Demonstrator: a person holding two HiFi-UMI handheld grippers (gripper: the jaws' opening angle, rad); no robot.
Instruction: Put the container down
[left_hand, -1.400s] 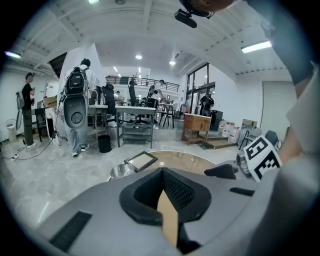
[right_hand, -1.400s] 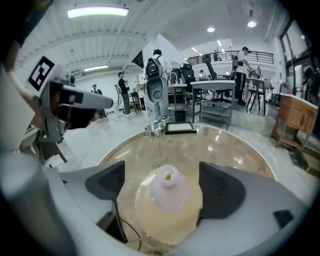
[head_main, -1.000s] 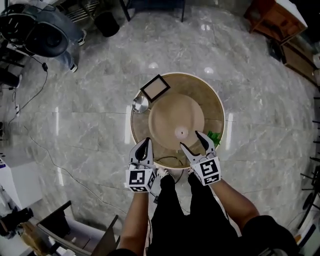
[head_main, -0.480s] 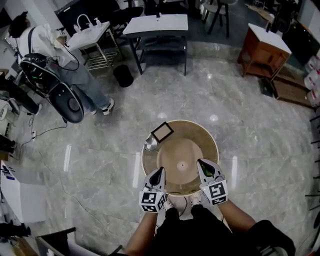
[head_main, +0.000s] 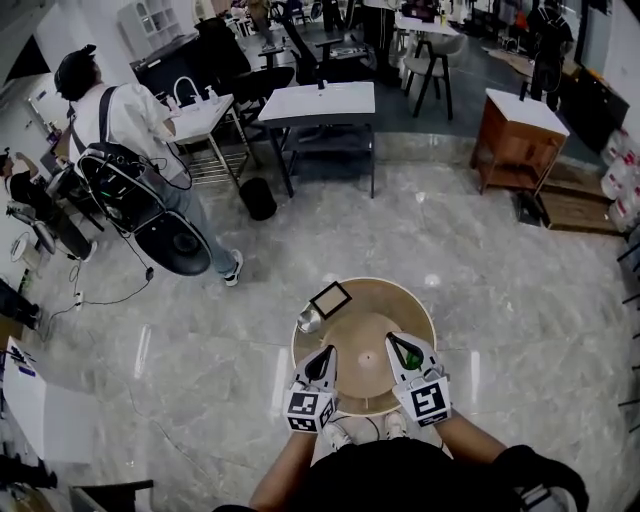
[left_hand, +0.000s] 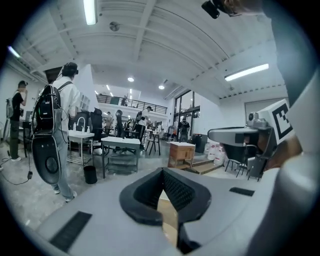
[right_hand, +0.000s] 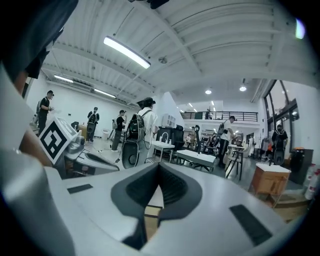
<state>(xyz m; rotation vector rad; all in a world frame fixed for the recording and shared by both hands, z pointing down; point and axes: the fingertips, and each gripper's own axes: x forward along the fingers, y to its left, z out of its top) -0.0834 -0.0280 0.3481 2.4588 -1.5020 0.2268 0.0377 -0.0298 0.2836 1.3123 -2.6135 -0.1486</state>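
Observation:
A round wooden table (head_main: 420, 320) stands right in front of me. On its far left rim lies a square, black-framed container (head_main: 331, 299), with a small silver bowl (head_main: 309, 321) beside it. My left gripper (head_main: 325, 356) hovers over the table's near left side, shut and empty, its pads meeting at the tips (left_hand: 162, 172). My right gripper (head_main: 397, 345) is over the near right side, also shut with nothing between its pads (right_hand: 159, 167). A green thing (head_main: 411, 360) shows just beside the right gripper, mostly hidden by it. Both gripper views look level across the hall.
Grey marble floor surrounds the table. A person with a backpack (head_main: 120, 130) stands at the far left by a sink stand (head_main: 200, 115). A white table (head_main: 320, 105) and a wooden cabinet (head_main: 520, 135) stand at the back. Cables (head_main: 100, 300) run along the left floor.
The right gripper's jaws have closed from open. The head view has tilted up, so the table looks smaller and lower and the hall behind has come into view.

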